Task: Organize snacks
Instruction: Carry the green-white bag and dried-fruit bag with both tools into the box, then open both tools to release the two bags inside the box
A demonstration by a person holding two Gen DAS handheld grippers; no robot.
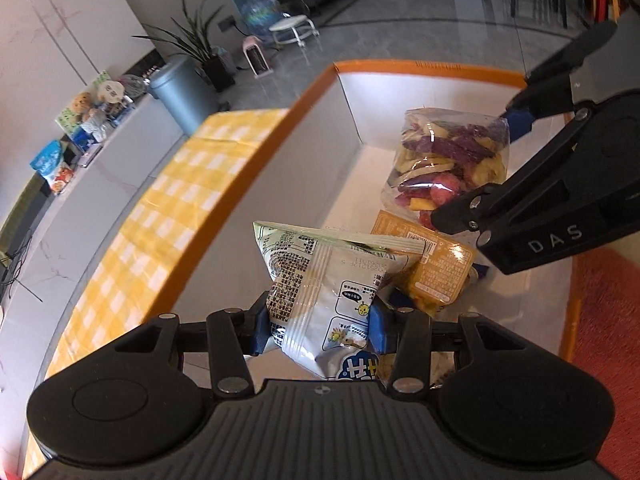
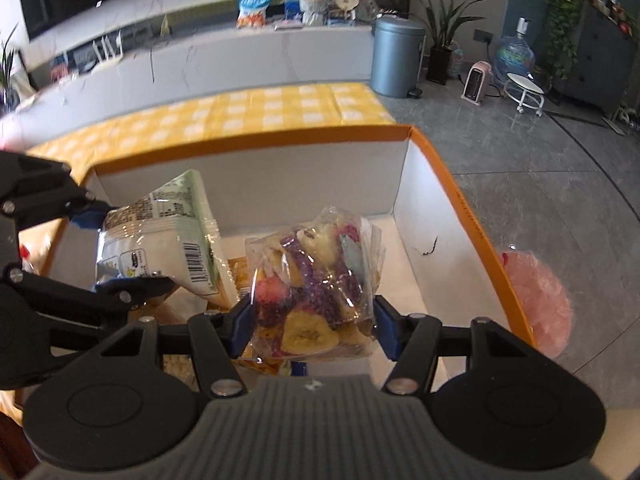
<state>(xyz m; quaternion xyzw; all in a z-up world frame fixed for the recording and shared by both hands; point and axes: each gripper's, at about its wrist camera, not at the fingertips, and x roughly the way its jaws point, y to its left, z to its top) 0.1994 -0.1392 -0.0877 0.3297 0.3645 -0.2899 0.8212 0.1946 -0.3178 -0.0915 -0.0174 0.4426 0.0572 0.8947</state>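
A yellow-and-white checked tablecloth (image 2: 256, 114) covers the table on which a large white box with an orange rim (image 2: 448, 184) stands; the box fills most of both wrist views. Both grippers reach down into it side by side.

The right gripper (image 2: 312, 326) is clamped on a clear bag of mixed dried fruit and vegetable chips (image 2: 316, 276), its blue pads pressing the bag's two sides. The bag hangs over the box's white floor, towards the far right corner; whether its bottom touches the floor I cannot tell.

The left gripper (image 1: 320, 326) is closed at a narrower gap on a white-and-green snack packet (image 1: 324, 276) printed with text and a barcode, gripped across its lower part. This packet sits above a smaller orange snack packet (image 1: 436, 268) that lies on the box floor, just beside the fruit-chip bag.

Outside the box, on the right in the right wrist view, lies something pink (image 2: 536, 300) that is too blurred to name.
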